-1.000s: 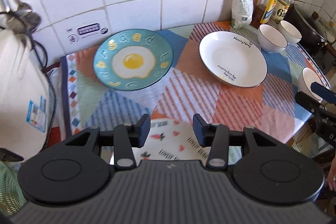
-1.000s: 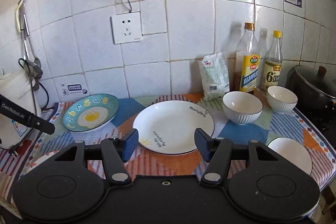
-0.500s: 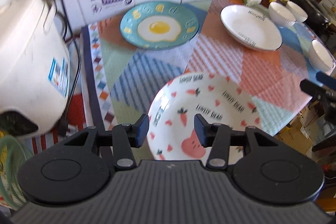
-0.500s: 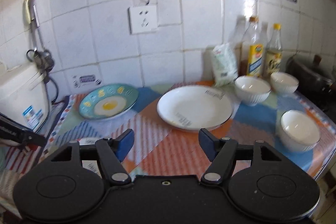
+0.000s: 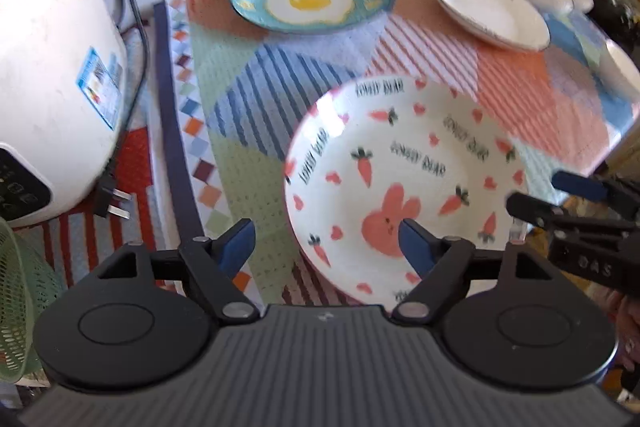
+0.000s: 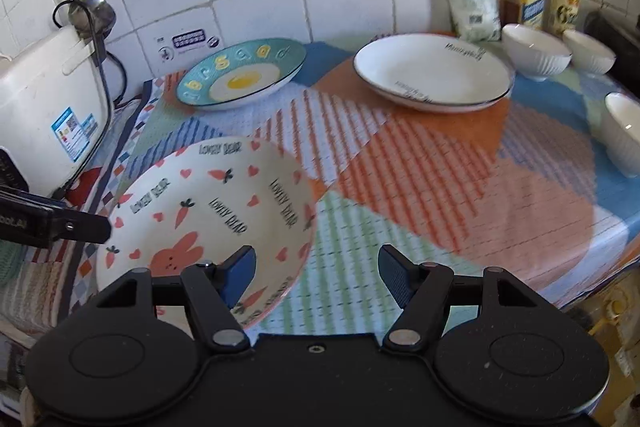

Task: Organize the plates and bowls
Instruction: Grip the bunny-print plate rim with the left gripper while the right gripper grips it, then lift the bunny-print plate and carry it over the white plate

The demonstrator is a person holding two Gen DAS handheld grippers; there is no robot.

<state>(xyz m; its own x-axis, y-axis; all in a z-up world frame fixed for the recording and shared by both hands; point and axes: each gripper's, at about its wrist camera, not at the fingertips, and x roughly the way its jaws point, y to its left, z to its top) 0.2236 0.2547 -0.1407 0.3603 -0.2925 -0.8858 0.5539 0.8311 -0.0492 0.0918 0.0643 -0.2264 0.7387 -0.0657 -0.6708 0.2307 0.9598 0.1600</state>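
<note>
— So, where's the carrot-and-bunny plate?

— On the patchwork cloth at the desk's near edge, in front of the egg plate and the white plate.

— And the jaws?

— Left gripper: spread wide, empty, over that plate's left rim. Right gripper: spread too, holding nothing, at its right rim.

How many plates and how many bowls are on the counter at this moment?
Plates: 3, the bunny plate, the egg plate and the white plate.
Bowls: 3, white bowls at and.
Total: 6.
</note>
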